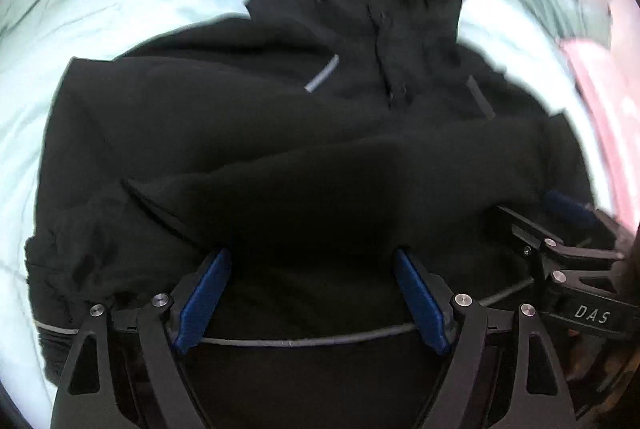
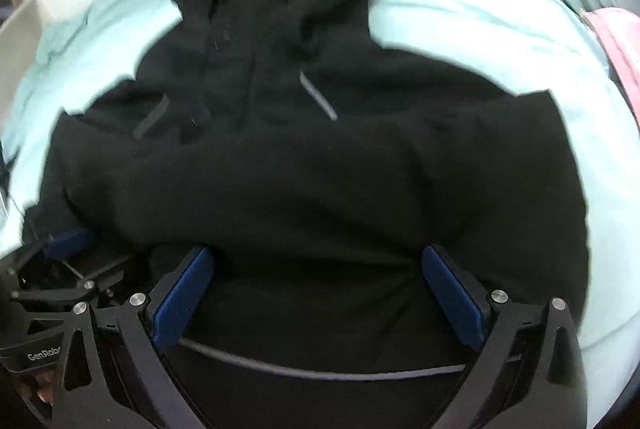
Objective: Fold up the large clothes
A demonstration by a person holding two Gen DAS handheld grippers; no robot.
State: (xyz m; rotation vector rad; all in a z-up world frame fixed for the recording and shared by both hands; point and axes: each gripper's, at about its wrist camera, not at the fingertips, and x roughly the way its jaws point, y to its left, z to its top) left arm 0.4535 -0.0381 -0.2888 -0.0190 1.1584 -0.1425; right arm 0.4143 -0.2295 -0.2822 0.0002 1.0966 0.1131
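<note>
**Both grippers poised over the hoodie's hem**

Left wrist view: the left gripper [image 1: 312, 293] has its fingers [image 1: 206, 295] spread wide, holding nothing; the black hoodie [image 1: 280, 133] lies beneath and beyond them on the mint-green bed [image 1: 80, 29], hood farthest away. The grey hem stripe [image 1: 304, 341] runs between the fingers.

Right wrist view: the right gripper [image 2: 320, 299] gapes too, empty, above the same hem. The risk, I'd say: closing now could pinch only the top layer, or bedsheet too, skewing the fold.
</note>
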